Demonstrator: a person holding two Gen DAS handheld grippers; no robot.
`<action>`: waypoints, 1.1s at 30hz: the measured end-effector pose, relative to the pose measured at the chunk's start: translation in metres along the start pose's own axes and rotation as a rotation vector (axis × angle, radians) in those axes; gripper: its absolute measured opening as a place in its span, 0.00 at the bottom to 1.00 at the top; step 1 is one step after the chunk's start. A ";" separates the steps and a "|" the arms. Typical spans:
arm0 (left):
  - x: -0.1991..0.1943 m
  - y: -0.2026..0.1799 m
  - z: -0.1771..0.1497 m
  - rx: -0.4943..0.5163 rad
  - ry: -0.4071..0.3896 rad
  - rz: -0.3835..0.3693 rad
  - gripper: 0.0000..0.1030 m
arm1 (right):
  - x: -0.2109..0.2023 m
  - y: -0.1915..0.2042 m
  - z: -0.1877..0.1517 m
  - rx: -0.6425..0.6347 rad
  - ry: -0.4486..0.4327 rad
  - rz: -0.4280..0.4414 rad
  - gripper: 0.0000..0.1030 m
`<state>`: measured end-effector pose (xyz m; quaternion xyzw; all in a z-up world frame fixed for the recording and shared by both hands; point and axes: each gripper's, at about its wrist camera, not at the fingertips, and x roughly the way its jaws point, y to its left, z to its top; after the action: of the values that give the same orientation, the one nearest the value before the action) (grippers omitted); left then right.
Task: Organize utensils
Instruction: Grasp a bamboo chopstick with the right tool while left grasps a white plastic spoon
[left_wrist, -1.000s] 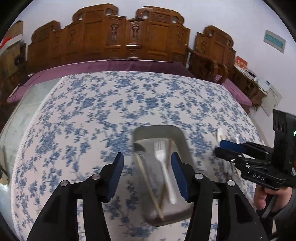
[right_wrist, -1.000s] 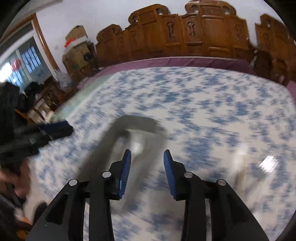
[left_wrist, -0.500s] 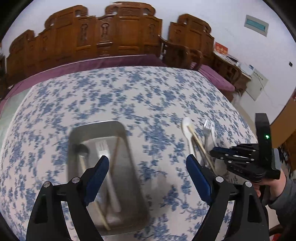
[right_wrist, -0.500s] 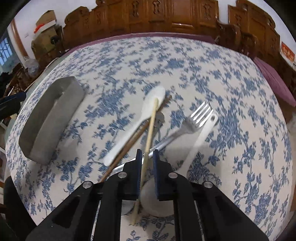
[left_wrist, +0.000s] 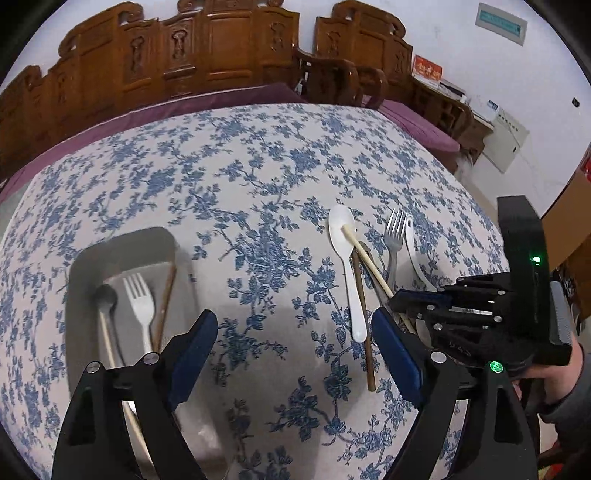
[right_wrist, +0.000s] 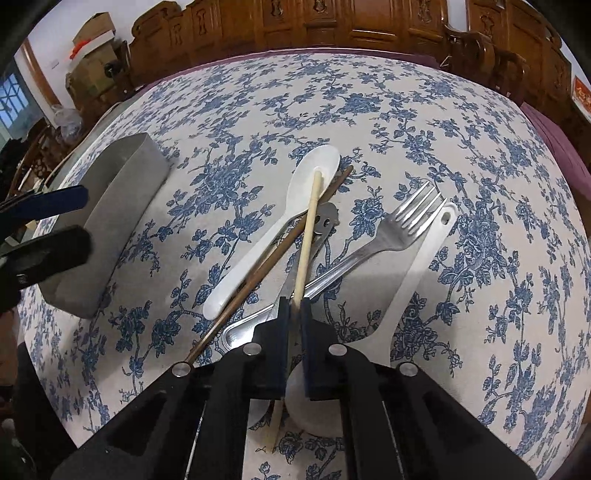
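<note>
Setting: a home dining or sitting room. We are looking at a table (left_wrist: 258, 155) under a blue-flowered cloth (right_wrist: 424, 122). Carved wooden chairs (left_wrist: 207, 48) with purple cushions (left_wrist: 417, 122) are lining the wall behind it. Cardboard boxes (right_wrist: 92, 44) are piling up in a corner beside a window (right_wrist: 11, 99). Papers are sitting on a side desk (left_wrist: 450, 92).

Left claw (left_wrist: 295, 354) agape, right claw (right_wrist: 294, 308) clamped
</note>
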<state>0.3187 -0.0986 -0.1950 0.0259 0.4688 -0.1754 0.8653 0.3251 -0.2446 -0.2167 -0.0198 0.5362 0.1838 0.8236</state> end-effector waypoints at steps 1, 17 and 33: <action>0.003 -0.002 0.000 0.002 0.004 -0.001 0.80 | -0.001 0.000 0.000 -0.001 0.000 0.003 0.06; 0.084 -0.031 0.019 0.011 0.124 -0.032 0.56 | -0.058 -0.021 -0.003 0.025 -0.133 0.007 0.06; 0.111 -0.063 0.041 0.117 0.165 0.079 0.29 | -0.067 -0.026 -0.010 0.040 -0.155 0.014 0.06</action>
<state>0.3866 -0.1974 -0.2556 0.1092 0.5260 -0.1654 0.8271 0.3004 -0.2898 -0.1659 0.0147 0.4747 0.1796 0.8615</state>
